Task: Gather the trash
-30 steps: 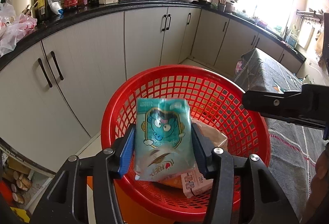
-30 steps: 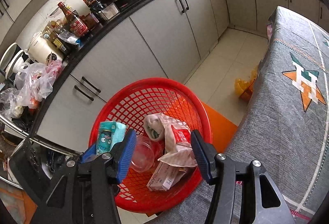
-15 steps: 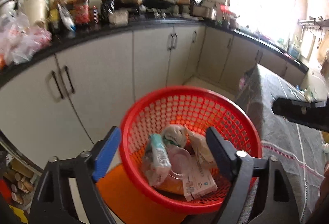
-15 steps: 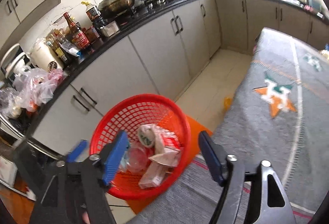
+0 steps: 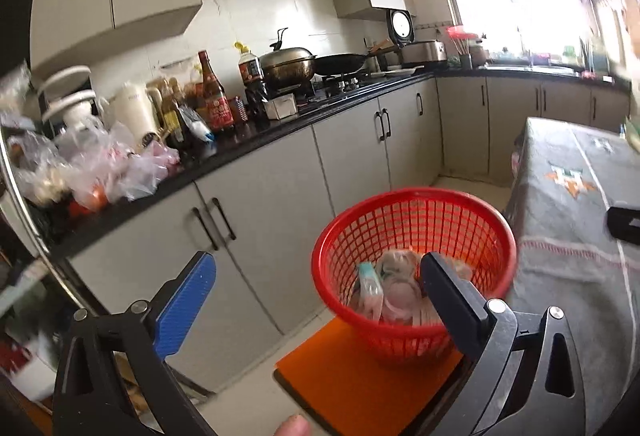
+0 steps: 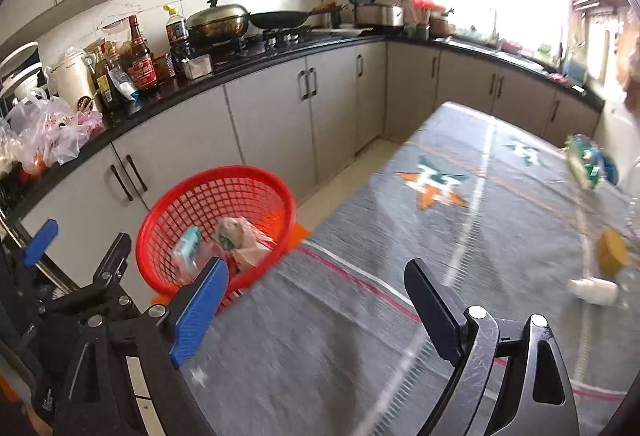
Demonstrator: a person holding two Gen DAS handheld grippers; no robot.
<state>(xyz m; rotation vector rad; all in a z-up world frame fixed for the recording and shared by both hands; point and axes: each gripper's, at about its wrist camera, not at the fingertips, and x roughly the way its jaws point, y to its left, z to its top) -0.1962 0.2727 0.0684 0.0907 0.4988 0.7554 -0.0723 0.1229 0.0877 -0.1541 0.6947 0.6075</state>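
Fingers of both the left gripper (image 5: 316, 300) and right gripper (image 6: 320, 308) are spreading, nothing between them, near the red basket (image 5: 416, 204) of trash.

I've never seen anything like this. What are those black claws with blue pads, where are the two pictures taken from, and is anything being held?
No robot here: a person carries a two-finger clamp in each hand, with a camera looking along the fingers. One picture is from the left gripper, one from the right gripper. Both are opening, with nothing between the fingers. The red plastic mesh basket holds wrappers. On the grey patterned tablecloth lie a small white bottle and a yellow round object.
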